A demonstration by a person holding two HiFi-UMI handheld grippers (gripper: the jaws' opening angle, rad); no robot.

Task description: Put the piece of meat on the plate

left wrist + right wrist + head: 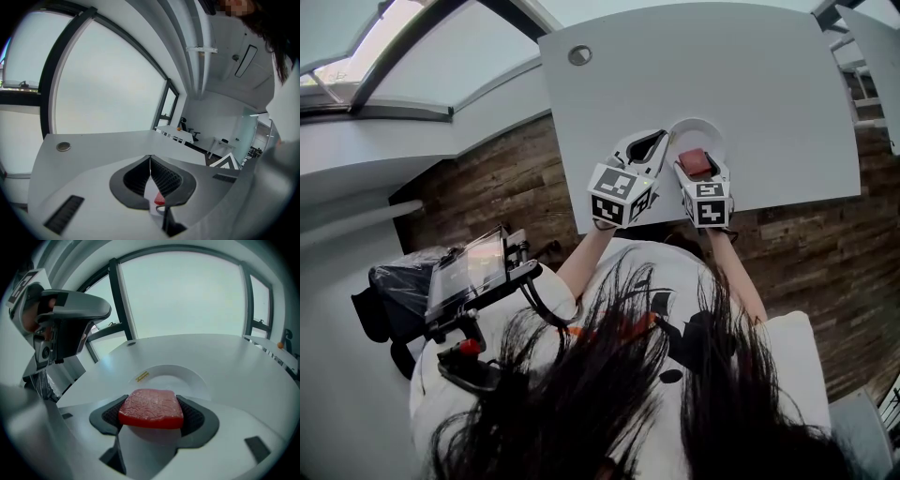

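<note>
Meat [151,407] clenched in right claw [153,417] near plate [190,377] on white table [243,366] facing windows [187,296]; left claw [150,161] closed.

Head cam: steeply down past hair [656,394], white table [750,94] upper centre. Left gripper view skims tabletop twd windows [108,84]. Right gripper view v. close on piece of meat [151,408], plate [187,376] beyond. All share table.

Piece of meat [151,408]: red, pebbly top w/ glossy sides, plastic-looking. Plate [194,376] at its 12 o'clock: smooth white, slight sheen. Desk [750,84]: matt white, smooth. Floor [502,178]: rough wood planks.
</note>
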